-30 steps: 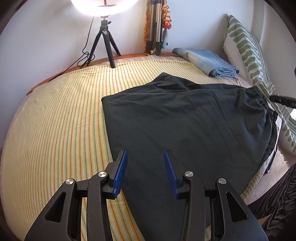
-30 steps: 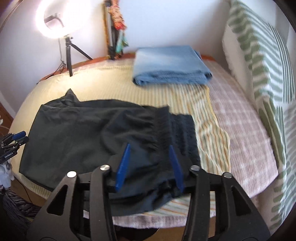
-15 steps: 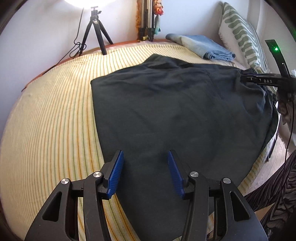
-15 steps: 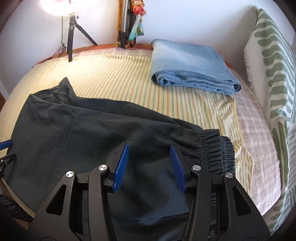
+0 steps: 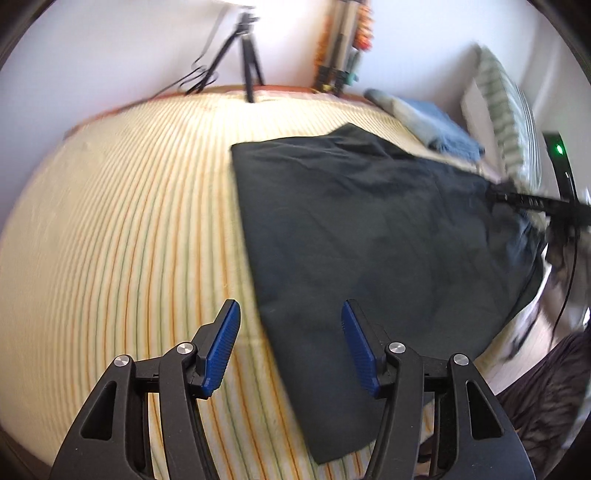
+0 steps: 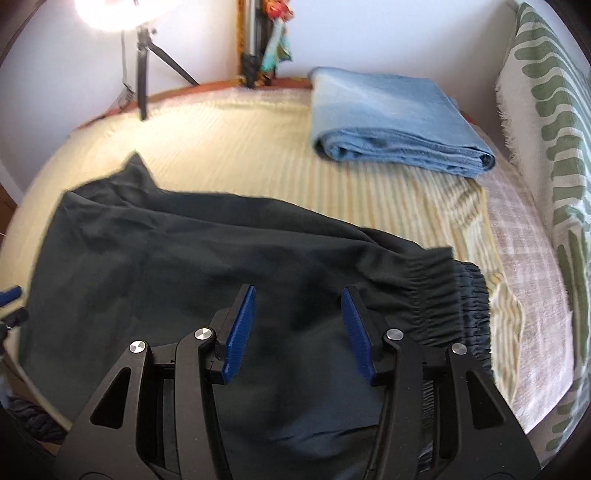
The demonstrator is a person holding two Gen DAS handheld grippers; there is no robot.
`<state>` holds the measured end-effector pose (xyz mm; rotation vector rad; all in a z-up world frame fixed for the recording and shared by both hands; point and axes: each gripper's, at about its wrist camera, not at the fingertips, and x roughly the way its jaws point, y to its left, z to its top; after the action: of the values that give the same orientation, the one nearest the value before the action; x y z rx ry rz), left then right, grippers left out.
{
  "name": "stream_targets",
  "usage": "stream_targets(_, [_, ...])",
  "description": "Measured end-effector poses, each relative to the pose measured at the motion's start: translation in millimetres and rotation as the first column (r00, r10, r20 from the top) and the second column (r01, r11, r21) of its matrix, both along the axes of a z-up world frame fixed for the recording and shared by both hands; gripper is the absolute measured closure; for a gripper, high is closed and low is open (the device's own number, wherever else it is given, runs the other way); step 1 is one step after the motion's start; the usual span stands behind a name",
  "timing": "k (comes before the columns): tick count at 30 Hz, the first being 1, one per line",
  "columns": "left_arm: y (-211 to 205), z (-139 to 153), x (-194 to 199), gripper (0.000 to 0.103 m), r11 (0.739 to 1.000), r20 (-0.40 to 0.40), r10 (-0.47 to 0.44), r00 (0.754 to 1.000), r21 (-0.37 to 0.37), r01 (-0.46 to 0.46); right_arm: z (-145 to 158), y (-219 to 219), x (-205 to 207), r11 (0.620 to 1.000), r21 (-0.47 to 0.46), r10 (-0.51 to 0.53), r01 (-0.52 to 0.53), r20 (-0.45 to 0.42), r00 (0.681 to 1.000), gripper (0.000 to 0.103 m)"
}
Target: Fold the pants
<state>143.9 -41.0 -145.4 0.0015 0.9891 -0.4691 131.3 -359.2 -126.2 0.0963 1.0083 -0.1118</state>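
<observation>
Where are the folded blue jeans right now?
In the right wrist view, the folded blue jeans lie at the bed's far right, beyond the black pants and beside the green-patterned pillow.

Folded blue blanket (image 6: 395, 122) sits at one o'clock on the bed, resting on the yellow striped bedspread (image 5: 122, 229). Just right of it, a white pillow with green markings (image 6: 550, 110) stands against the wall. Up at eleven o'clock a glowing ring light (image 6: 107, 13) tops a black tripod (image 6: 142, 70). At twelve o'clock, folded stands (image 6: 253, 40) lean in the corner.
</observation>
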Motion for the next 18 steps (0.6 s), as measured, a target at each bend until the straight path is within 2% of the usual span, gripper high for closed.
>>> stream_targets(3, [12, -8, -1, 0.05, 0.995, -0.078, 0.01, 0.997, -0.097, -0.018, 24, 28, 6, 0.995, 0.065, 0.077, -0.079, 0.031, 0.997, 0.048])
stream_targets(5, [18, -11, -3, 0.05, 0.989, -0.099, 0.012, 0.995, -0.145, -0.026, 35, 50, 10, 0.987, 0.091, 0.129, -0.133, 0.048, 0.99, 0.043])
stream_targets(9, [26, -11, -3, 0.055, 0.981, -0.129, 0.023, 0.991, -0.19, -0.047, 50, 105, 29, 0.956, 0.167, 0.236, -0.243, 0.06, 0.97, 0.043])
stream_targets(14, [33, -15, 0, 0.064, 0.972, -0.149, 0.034, 0.988, -0.225, -0.067, 49, 168, 64, 0.916, 0.236, 0.329, -0.325, 0.024, 0.944, 0.043])
stream_targets(18, [35, -17, 0, 0.068, 0.966, -0.149, 0.028, 0.988, -0.25, -0.065, 33, 221, 100, 0.891, 0.291, 0.378, -0.349, -0.05, 0.925, 0.043])
